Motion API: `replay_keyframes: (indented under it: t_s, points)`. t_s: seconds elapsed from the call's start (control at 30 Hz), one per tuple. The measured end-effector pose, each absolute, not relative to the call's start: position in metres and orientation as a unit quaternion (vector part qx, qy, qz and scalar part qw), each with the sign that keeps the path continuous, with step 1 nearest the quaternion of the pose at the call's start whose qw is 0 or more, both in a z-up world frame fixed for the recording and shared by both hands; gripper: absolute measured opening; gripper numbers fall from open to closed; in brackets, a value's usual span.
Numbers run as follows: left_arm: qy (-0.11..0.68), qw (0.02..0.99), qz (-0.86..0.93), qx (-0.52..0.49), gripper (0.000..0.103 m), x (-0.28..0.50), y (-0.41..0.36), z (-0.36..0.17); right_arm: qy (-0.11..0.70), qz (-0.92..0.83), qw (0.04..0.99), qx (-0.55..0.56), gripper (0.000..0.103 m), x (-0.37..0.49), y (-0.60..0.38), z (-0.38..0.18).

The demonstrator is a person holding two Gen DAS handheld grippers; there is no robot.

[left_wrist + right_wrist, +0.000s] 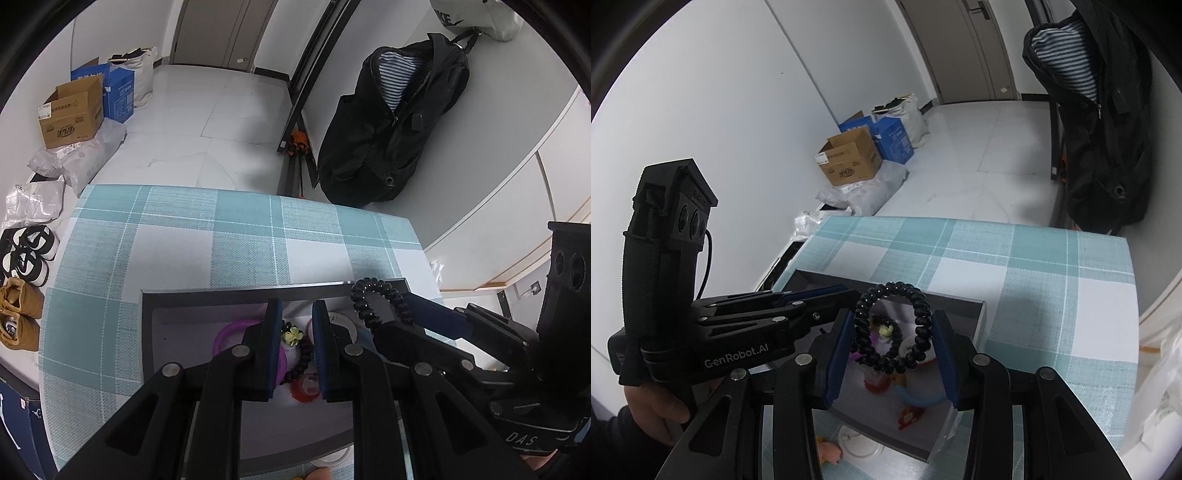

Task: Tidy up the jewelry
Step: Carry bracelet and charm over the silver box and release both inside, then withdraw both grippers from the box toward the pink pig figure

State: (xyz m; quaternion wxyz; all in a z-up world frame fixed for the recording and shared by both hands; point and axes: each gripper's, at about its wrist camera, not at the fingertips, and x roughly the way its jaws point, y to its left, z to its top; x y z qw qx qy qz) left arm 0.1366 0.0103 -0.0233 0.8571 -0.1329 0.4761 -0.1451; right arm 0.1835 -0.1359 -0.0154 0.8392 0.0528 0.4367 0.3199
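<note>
While the left gripper [295,325] hangs narrowly parted and empty over the tray [155,332], a beaded bracelet [301,363] and a purple ring [225,332] lie below it on the tray floor. To the right, the right gripper [892,332] holds a black coil hair tie [890,326] stretched between its pads, seemingly just above the tray on the checked counter [1052,295].

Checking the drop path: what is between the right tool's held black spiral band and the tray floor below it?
In the right wrist view, the black spiral band hangs in the right tool above the tray; jewelry already lies below it, including a dark beaded bracelet.
</note>
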Motion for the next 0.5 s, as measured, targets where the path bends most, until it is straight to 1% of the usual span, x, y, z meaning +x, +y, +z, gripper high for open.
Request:
replay_keyframes:
  t_s: [0.2,0.3,0.37,0.43,0.47,0.5]
  points:
    - [0.473,0.855,-0.153,-0.147,0.012,0.1377,0.0136,-0.0243,0.434,0.320,0.841,0.042,0.043,0.1816,-0.1341,-0.0158]
    - [0.470,0.852,-0.163,-0.161,0.012,0.1381,0.0162,-0.0241,0.437,0.315,0.842,0.043,0.045,0.1821,-0.1340,-0.0179]
    - [0.475,0.847,-0.166,-0.171,0.012,0.1384,0.0179,-0.0246,0.437,0.312,0.842,0.047,0.050,0.1832,-0.1351,-0.0179]
    - [0.479,0.844,-0.168,-0.176,0.013,0.1378,0.0192,-0.0247,0.433,0.309,0.845,0.050,0.053,0.1831,-0.1362,-0.0166]
    - [0.478,0.844,-0.168,-0.177,0.013,0.1368,0.0201,-0.0241,0.431,0.309,0.847,0.051,0.059,0.1830,-0.1374,-0.0151]
    - [0.476,0.847,-0.164,-0.172,0.015,0.1353,0.0202,-0.0231,0.428,0.308,0.848,0.053,0.062,0.1823,-0.1385,-0.0139]
